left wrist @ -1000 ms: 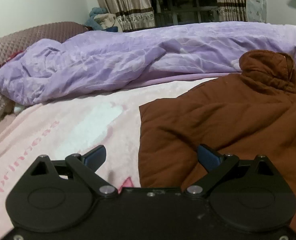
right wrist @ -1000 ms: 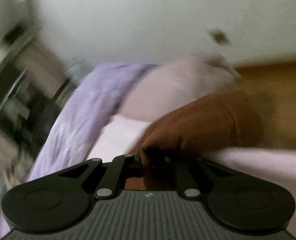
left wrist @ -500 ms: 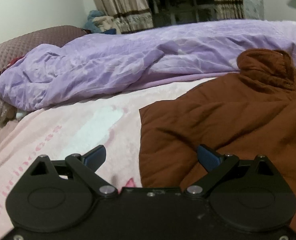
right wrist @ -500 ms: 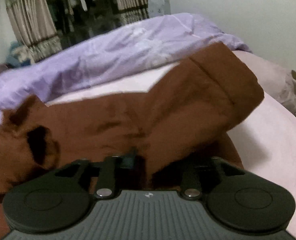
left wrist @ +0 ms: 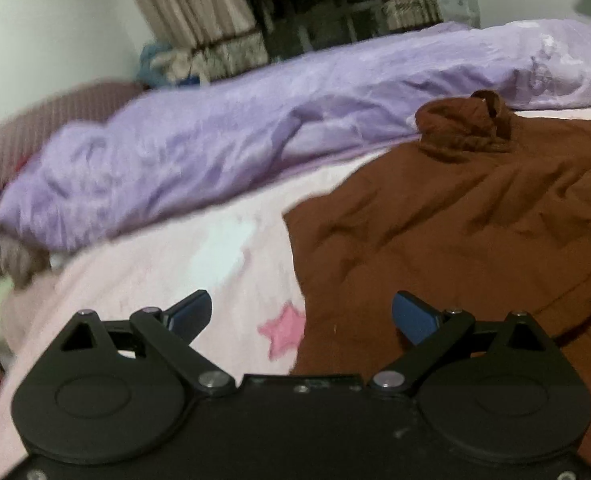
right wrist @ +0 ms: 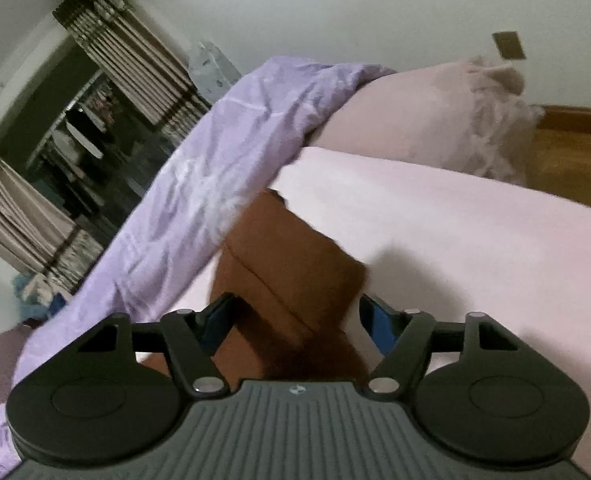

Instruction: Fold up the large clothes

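A large brown jacket (left wrist: 455, 216) lies spread on the pink bed sheet (left wrist: 155, 276), its collar (left wrist: 463, 124) at the far side by the purple quilt. My left gripper (left wrist: 301, 314) is open and empty, hovering over the jacket's near left edge. In the right wrist view a brown sleeve (right wrist: 291, 276) of the jacket runs out between the fingers of my right gripper (right wrist: 295, 320), whose jaws stand wide apart around it. The sleeve lies on the sheet (right wrist: 455, 240).
A crumpled purple quilt (left wrist: 255, 140) runs along the far side of the bed and shows in the right wrist view (right wrist: 199, 188). A pink pillow (right wrist: 427, 116) lies at the bed's end. Curtains (left wrist: 199, 20) and a dark window stand behind. Wooden floor (right wrist: 575, 160) lies beyond the bed.
My right gripper has opened and let the brown sleeve down onto the sheet, and its view has swung round. My left gripper has drifted slightly over the jacket's edge, still open.
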Demonstrator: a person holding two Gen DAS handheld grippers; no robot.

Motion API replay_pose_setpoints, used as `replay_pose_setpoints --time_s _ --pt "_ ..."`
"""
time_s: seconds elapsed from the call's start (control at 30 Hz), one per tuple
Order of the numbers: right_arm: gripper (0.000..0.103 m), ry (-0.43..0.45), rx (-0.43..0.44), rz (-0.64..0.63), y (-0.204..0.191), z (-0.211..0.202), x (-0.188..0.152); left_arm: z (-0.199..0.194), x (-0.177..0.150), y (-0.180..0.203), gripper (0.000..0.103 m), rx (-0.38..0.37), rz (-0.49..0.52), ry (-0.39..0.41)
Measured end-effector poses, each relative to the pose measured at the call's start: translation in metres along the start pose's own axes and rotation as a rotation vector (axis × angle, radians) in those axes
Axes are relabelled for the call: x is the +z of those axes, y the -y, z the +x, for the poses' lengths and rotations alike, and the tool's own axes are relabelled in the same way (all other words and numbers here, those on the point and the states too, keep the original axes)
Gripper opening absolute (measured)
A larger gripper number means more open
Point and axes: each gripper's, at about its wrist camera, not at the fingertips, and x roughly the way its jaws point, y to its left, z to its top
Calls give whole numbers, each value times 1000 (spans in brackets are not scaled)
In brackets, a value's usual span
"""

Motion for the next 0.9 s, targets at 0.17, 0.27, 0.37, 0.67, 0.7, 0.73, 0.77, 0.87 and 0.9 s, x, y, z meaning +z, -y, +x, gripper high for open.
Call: replay_pose_setpoints --time_s 0.17,0.27,0.37,0.67,0.7,0.73,0.77,0.87,0.9 --pt "19 58 -40 -165 -45 -9 -8 -4 -10 -19 100 35 -24 -45" --pt "19 143 -18 -316 -94 -47 -25 -11 -10 -44 100 38 -92 -39" --pt "18 181 34 -401 -153 -68 -57 -12 -13 -57 100 -30 -173 -57" --pt "18 168 99 -652 -307 -77 -228 -7 -11 -26 100 -103 -145 -66" --pt "18 133 127 -663 -316 -73 -245 -4 -11 -23 100 -103 -142 -67" --pt "18 106 143 -667 -324 -69 -259 -1 -11 -22 100 -104 -142 -65" --pt "18 85 147 -665 -330 -65 -269 3 -11 -20 100 -105 -143 -60" --pt "18 29 155 -651 -342 -53 -300 16 -13 -17 100 -74 -136 -68" --pt "18 10 149 -651 -343 -49 -310 20 -14 -18 100 -78 -135 -73"
